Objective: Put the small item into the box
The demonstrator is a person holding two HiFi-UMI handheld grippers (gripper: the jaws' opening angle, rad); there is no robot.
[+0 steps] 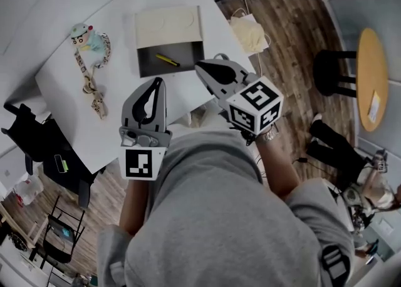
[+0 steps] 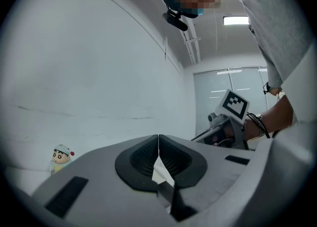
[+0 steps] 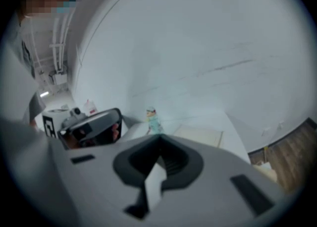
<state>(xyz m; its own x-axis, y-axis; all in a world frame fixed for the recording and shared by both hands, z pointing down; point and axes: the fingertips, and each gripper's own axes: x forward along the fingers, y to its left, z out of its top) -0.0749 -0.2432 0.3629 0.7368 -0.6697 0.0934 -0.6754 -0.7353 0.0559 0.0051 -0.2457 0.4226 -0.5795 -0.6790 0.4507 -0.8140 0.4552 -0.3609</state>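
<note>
An open box (image 1: 143, 60) with a cream lid stands on the white table (image 1: 62, 85), and a small yellow item (image 1: 167, 60) lies on its grey floor. My left gripper (image 1: 158, 81) is shut and empty, hovering near the table's front edge just in front of the box. To its right, my right gripper (image 1: 199, 64) is also shut and empty, its tip by the box's front right corner. In the left gripper view the left gripper (image 2: 158, 141) is shut on nothing. The right gripper (image 3: 159, 142) looks towards the cream lid (image 3: 198, 134).
A cartoon doll on a patterned strap (image 1: 88, 60) lies at the table's left, also seen as a doll (image 2: 61, 157) and a doll (image 3: 153, 119). On the wooden floor are a cream bag (image 1: 250, 32), a black stool (image 1: 332, 73) and a round wooden table (image 1: 372, 79). A black chair (image 1: 37, 141) stands at left.
</note>
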